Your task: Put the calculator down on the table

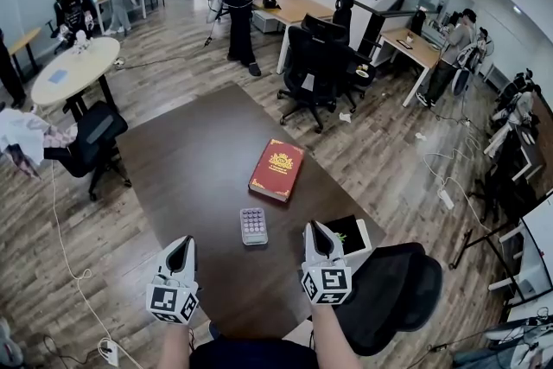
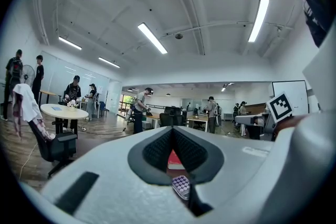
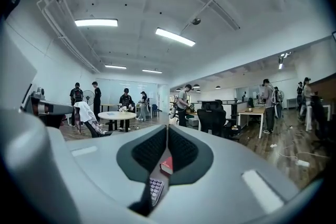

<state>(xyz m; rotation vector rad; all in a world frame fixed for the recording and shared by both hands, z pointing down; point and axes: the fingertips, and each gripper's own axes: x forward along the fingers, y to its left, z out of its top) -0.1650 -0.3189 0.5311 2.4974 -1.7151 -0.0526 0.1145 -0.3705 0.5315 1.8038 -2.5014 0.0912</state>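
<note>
Dark table (image 1: 181, 160) bearing one calculator (image 1: 253, 225), one book (image 1: 276, 170); two hovering, left gripper (image 1: 182, 244) and right gripper (image 1: 314, 229), jaws together, gripping nothing.

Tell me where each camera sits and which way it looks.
Head view: on the person's head, looking steeply down at the table; shows the forearms, left gripper and right gripper.
Left gripper view: on that gripper, looking level along its closed jaws, over the table.
Right gripper view: likewise, along its own closed jaws.
Shared: all three show the calculator and red book.
</note>
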